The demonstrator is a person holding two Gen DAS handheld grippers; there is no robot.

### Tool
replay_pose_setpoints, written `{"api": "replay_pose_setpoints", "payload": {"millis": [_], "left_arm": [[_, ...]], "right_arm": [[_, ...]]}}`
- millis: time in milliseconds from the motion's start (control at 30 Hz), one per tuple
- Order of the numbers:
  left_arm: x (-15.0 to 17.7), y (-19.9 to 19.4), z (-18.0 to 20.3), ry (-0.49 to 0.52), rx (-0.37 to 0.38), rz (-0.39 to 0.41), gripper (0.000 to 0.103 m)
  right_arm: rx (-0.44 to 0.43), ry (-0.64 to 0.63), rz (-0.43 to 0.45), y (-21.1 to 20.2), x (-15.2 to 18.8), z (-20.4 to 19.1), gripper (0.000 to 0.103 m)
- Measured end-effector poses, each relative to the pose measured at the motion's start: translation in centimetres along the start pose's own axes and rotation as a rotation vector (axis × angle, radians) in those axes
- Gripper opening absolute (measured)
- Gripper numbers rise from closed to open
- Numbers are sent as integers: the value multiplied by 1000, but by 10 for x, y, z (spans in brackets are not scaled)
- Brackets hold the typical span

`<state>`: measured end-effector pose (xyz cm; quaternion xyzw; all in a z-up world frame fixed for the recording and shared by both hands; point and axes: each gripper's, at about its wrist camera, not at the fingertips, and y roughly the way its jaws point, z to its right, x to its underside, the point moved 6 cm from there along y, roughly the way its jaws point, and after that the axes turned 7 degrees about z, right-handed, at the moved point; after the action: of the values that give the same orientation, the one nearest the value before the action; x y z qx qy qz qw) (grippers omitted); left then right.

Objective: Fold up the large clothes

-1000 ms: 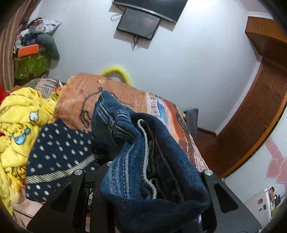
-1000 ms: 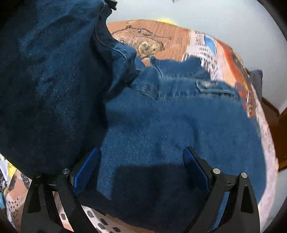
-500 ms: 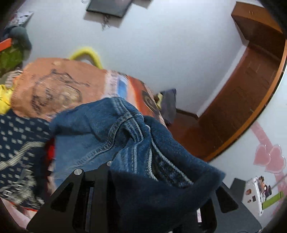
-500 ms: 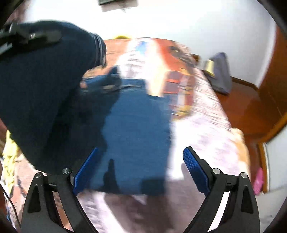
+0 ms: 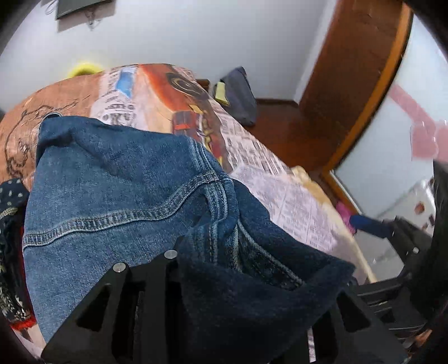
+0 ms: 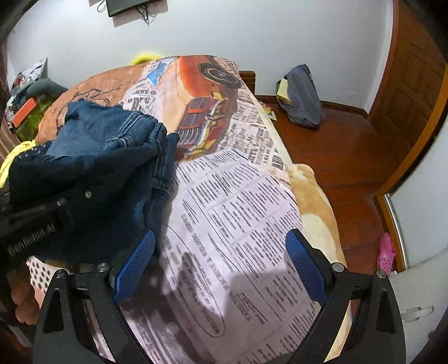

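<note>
We've got the denim jeans (image 5: 117,201) bunched in our left tongs (image 5: 224,316), clamped so they lift off the bed (image 6: 238,196); right tongs (image 6: 221,266) hang apart beside the jeans, ready to grab.

The left wrist view looks forward over its own black fingers, pressed close against a bunched denim garment (image 5: 117,201) that fills its lower half. The right wrist view sits higher and further back, facing down the bed's newspaper-print blanket (image 6: 240,212). Both share that blanket, the white wall, the wall-mounted screen (image 6: 131,6) and the dark bag (image 5: 240,96) on the wooden floor.
</note>
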<state>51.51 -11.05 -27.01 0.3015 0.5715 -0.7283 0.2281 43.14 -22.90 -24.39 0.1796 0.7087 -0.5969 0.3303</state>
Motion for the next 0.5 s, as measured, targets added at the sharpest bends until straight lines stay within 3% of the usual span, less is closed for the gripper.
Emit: {"api": "replay_pose_setpoints", "payload": {"millis": [133,300,367,500], "left_arm": [[3,-3,1,-53,73,-27,28],[7,-3,3,-74,75,-51,29],[11,-5,11,-44,81,-69,43],[13,-20,24,19,75,-67,53]], "right_arm": [[13,-12,-14,1,8,2,93],[24,-3,-29,-2,17,8,93],[27,0,-30,-4,19,9,93],[28,-1,-31,-11,21,8,93]]}}
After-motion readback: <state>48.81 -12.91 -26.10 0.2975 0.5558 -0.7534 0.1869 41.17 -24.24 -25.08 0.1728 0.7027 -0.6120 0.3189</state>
